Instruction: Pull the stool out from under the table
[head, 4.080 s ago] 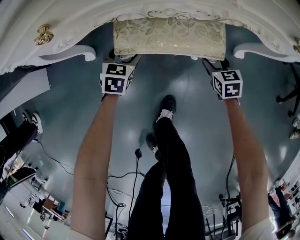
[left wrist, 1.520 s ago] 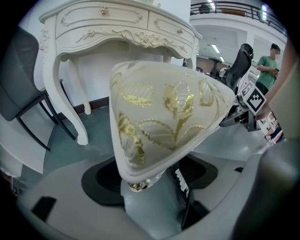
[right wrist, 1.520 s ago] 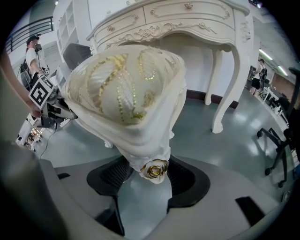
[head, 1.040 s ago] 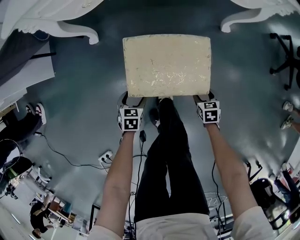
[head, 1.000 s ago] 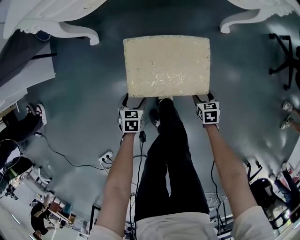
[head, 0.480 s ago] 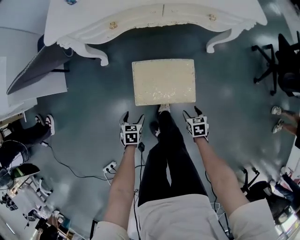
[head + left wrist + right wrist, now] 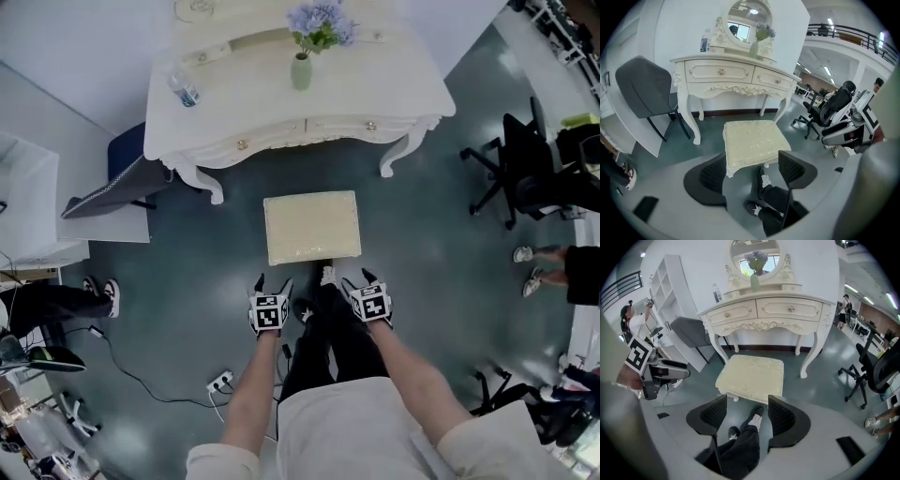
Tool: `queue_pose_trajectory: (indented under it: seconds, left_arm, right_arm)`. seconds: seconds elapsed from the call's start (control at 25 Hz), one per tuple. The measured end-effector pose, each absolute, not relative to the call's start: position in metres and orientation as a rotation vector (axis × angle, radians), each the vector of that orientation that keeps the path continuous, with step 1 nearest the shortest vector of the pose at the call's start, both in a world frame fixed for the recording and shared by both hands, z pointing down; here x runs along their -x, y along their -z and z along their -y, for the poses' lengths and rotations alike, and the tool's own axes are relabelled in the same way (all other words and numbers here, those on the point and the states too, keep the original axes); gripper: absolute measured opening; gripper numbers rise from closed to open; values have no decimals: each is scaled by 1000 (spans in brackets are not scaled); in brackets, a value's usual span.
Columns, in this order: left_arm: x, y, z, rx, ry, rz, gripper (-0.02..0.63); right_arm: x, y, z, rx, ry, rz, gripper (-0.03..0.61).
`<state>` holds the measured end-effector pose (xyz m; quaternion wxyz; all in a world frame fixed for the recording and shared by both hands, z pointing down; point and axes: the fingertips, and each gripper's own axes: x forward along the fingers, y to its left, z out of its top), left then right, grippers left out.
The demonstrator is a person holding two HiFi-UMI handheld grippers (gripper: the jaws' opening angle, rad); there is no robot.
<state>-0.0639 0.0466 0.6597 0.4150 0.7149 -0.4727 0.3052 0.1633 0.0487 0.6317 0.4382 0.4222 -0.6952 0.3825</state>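
The cream cushioned stool (image 7: 312, 226) stands on the grey floor in front of the white dressing table (image 7: 291, 117), fully out from under it. It also shows in the left gripper view as the stool (image 7: 753, 143) and in the right gripper view as the stool (image 7: 751, 377). My left gripper (image 7: 269, 284) is open and held well above and short of the stool's near left corner. My right gripper (image 7: 355, 278) is open too, near the stool's right corner, holding nothing. In both gripper views only floor and my legs show between the jaws of the left gripper (image 7: 752, 171) and right gripper (image 7: 746, 416).
A vase of flowers (image 7: 314, 37) and a water bottle (image 7: 183, 86) stand on the table. A dark chair (image 7: 108, 192) is at the table's left, black office chairs (image 7: 520, 173) at the right. A power strip (image 7: 220, 381) with cables lies on the floor. My shoes (image 7: 323, 281) stand just behind the stool.
Both grippers have let go of the stool and opened. The view has risen and pulled back, so the stool and table look smaller and farther; the stool stays put.
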Motion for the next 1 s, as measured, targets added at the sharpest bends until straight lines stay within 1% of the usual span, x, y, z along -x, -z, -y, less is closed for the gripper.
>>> queue_pose_trajectory:
  seconds: [0.2,0.36,0.48,0.64,0.8,0.92,1.0]
  left_arm:
    - [63,-605,-47,-1769,-734,1214,362]
    - [63,-552,-47,-1818,-688,1263,362]
    - [58,-519,-51,-1846,-641,1253,362]
    - [63,-488,-53,-1859,-614,1267,362]
    - [66,-463,-50,-1842,-527,1321,362]
    - [64,-452,-49,-1873,-520,1339,360]
    - [63,-447,-46,-1890,-510,1347,335]
  right_arm:
    - [-164,-590,-51,-1119,-1025,1748,293]
    - [-157,-553,-47,-1116,-1115,1857,293]
    - [-154,-527,-41,-1067,-1114,1938,293]
    - [-146,-496,-38,-1037,-1076,2001,293]
    - [-145,-479,-40,-1062,-1062,2026,293]
    - [-144,-467,-42,-1091,-1063,2056,292]
    - [-139,-461,-42,-1083,-1056,2083,291]
